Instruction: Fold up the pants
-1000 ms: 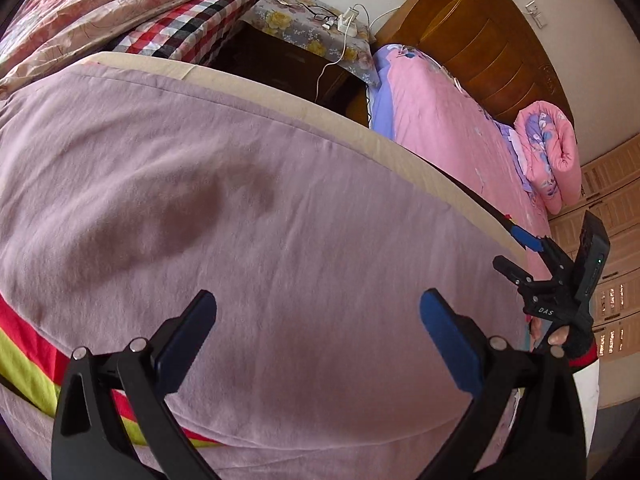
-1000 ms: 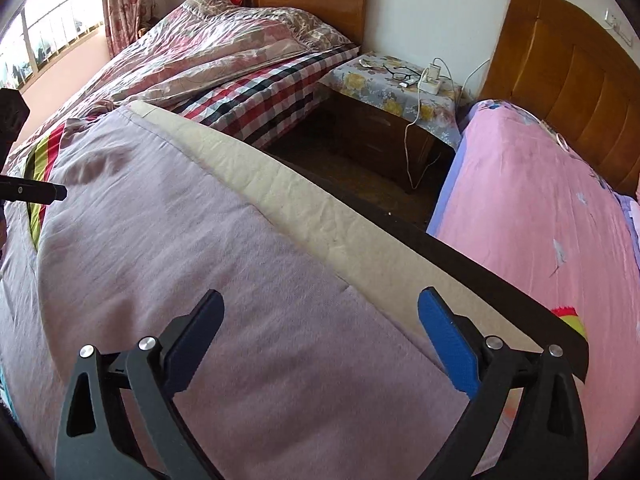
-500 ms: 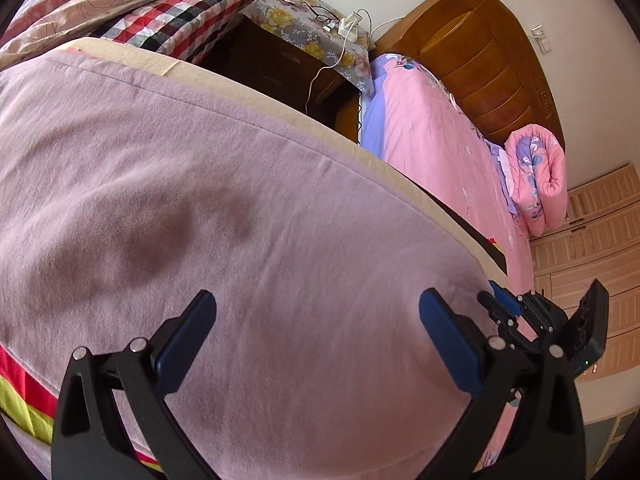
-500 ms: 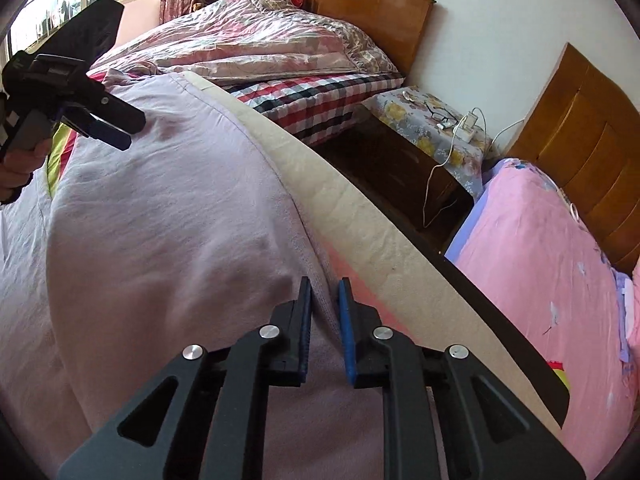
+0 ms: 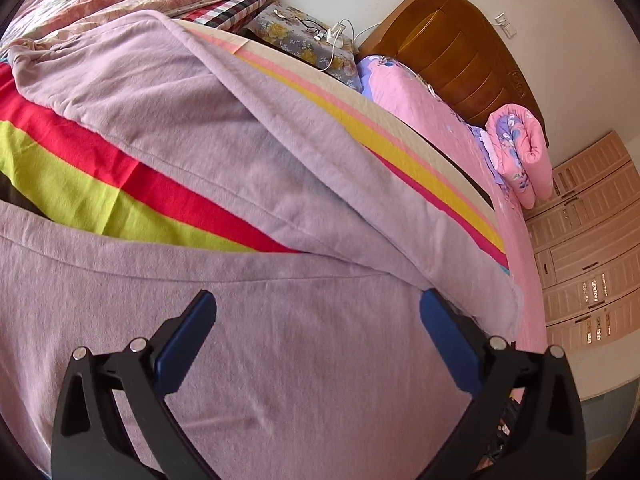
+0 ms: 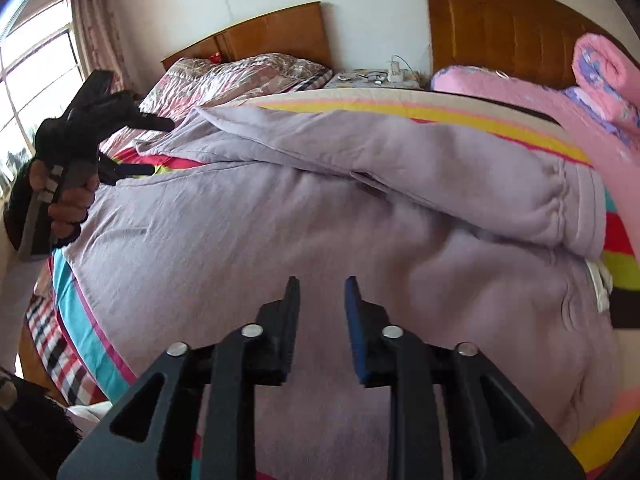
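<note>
Lilac pants (image 5: 280,360) lie spread on a striped blanket (image 5: 80,184); one leg (image 5: 248,152) is folded over at an angle, with its waistband end (image 6: 568,200) at the right. They also fill the right wrist view (image 6: 280,240). My left gripper (image 5: 316,336) is open and empty just above the near fabric. It also shows in the right wrist view (image 6: 136,146), held in a hand at the left. My right gripper (image 6: 322,312) is partly open and empty above the cloth.
A pink bed (image 5: 420,96) with a rolled pink quilt (image 5: 520,152) lies to the right. A nightstand (image 5: 304,40) with cables stands at the back. Another bed (image 6: 240,76) with a floral quilt lies beyond. Wardrobe doors (image 5: 584,248) are at the far right.
The right gripper, shut on the pants edge half a second ago, has let go and opened partway. One pant leg now lies folded over, baring the striped blanket. Both grippers pulled back.
</note>
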`<state>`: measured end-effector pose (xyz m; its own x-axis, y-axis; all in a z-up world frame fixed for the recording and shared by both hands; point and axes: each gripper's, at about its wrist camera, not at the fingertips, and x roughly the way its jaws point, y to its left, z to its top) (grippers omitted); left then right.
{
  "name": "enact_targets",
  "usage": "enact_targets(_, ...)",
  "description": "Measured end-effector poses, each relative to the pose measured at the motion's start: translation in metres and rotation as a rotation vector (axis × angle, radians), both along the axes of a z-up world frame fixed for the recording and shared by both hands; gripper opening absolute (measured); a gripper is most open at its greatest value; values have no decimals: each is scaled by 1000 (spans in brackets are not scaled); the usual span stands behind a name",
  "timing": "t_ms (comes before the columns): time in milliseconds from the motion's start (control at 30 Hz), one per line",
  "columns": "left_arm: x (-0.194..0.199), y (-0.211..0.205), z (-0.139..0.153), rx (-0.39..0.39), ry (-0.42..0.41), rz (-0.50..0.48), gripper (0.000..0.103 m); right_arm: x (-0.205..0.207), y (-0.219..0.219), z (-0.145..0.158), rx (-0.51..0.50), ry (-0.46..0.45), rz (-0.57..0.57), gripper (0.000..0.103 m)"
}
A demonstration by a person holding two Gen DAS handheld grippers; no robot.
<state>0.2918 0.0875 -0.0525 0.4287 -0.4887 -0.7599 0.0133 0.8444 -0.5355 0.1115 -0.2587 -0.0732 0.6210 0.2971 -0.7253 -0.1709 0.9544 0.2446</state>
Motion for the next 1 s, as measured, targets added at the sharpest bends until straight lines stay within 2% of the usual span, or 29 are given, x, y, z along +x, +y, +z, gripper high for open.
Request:
enact_targets(33,0,2,-3,-8,4,0,101,-4,-12,1,63,-4,-64,83)
enact_targets(67,0,4,-4,-11,1,2,101,-4,-25,4,127,-16,-121,84)
enact_targets(167,1,11,-7,-42,-17,16,101,7,-55,10,293,-25,-241,74)
enact_targets(233,4,17,-8,-81,-18,24,101,22,-67,3,377,17,-314,65)
enact_targets(333,7,22,-8,-109,-27,23,101,43,-76,-12,454,58,-401,58)
enact_targets(433,11,24,-4,-100,-41,13,101,62,-77,-18,517,71,-442,54)
enact_targets(467,14,28,-2,-95,-46,13,101,67,-76,-18,516,73,-453,53)
enact_targets(533,23,31,2,-91,-50,18,101,77,-74,-22,514,103,-484,44)
enact_targets(567,28,32,3,-99,-48,16,101,81,-73,-26,520,119,-503,37)
enact_targets(600,36,33,2,-122,-38,5,101,83,-73,-28,517,133,-527,26)
enact_targets(667,55,37,-2,-170,7,21,101,83,-76,-29,521,116,-559,11)
enact_targets(767,85,45,-4,-194,34,65,99,77,-74,-11,481,12,-543,9)
enact_targets(833,105,48,-2,-183,42,94,94,77,-70,2,461,-32,-519,9)
enact_targets(900,124,47,0,-172,50,102,92,80,-72,10,461,-54,-504,9)
enact_targets(1000,151,43,-12,-110,120,122,80,81,-78,11,488,-54,-497,9)
